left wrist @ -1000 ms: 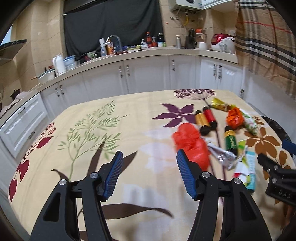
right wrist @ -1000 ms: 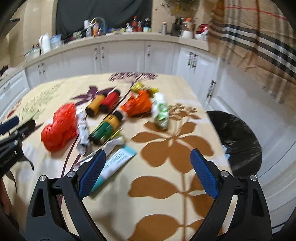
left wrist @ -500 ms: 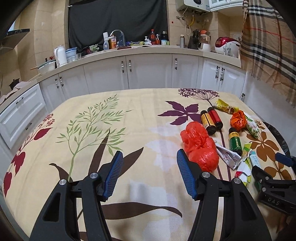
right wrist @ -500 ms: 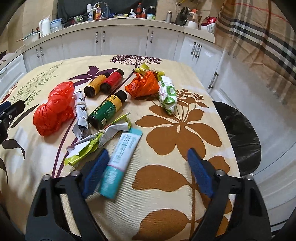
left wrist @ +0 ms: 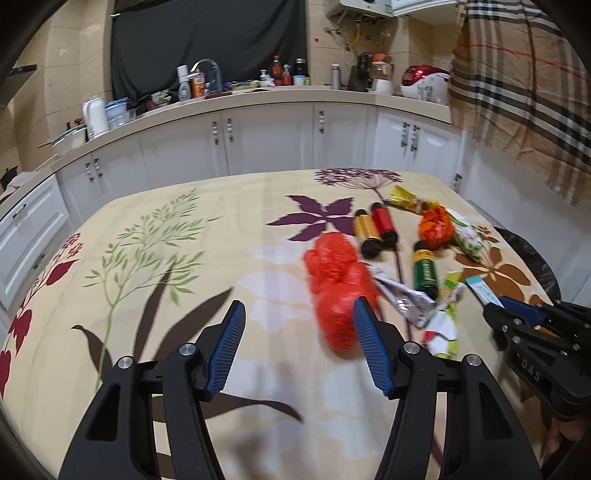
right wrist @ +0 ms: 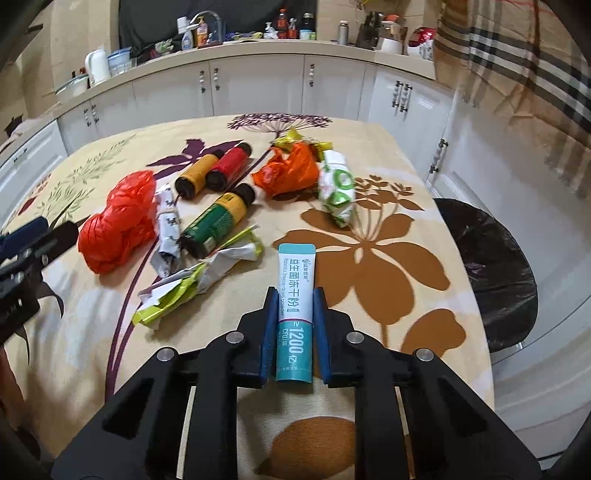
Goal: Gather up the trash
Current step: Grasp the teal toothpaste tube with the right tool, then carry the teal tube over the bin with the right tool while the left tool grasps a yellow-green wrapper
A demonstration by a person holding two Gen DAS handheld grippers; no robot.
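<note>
The right tongs (right wrist: 295, 325), spread a moment ago, are now pinching the sachet (right wrist: 295, 295), ready for binning; left tongs (left wrist: 295, 347) are staying spread.

Black bin (right wrist: 487, 273) cut by table edge; counter bottles (right wrist: 291, 29) perhaps too small to tell

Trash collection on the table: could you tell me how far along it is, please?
Nothing visibly binned: the black-lined bin shows no trash. In hand: right gripper is shut on the teal packet. Left gripper is open. Left: red bag, three bottles, wrappers.
</note>
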